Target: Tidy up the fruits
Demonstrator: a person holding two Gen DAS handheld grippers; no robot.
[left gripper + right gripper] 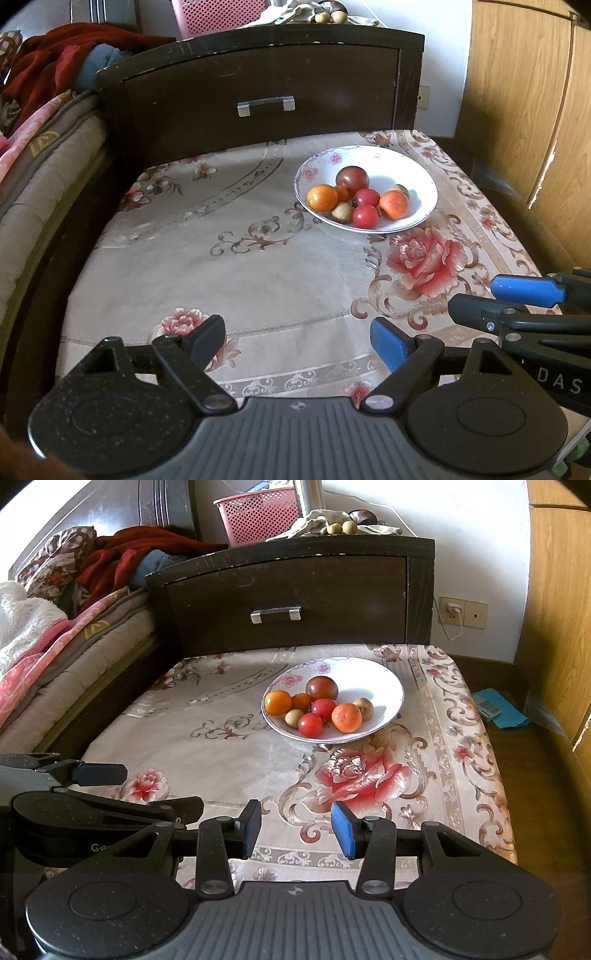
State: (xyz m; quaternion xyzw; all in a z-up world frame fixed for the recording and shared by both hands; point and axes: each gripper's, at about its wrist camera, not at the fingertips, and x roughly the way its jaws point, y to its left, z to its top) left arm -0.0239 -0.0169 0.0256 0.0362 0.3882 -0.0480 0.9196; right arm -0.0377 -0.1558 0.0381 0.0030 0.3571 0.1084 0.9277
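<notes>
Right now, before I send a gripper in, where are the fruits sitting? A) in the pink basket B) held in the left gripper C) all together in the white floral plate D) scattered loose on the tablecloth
C: the tomatoes, oranges and small brown fruits all lie in the white floral plate on the tablecloth, while the left gripper and right gripper are both open and empty, short of it.

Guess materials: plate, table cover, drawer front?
Plate: glazed ceramic by the look, glossy white with printed pink flowers. Table cover: woven fabric, slight sheen, floral pattern; could be coated. Drawer front: dark wood or veneer, scuffed, chipped along the top edge, metal handle.
</notes>
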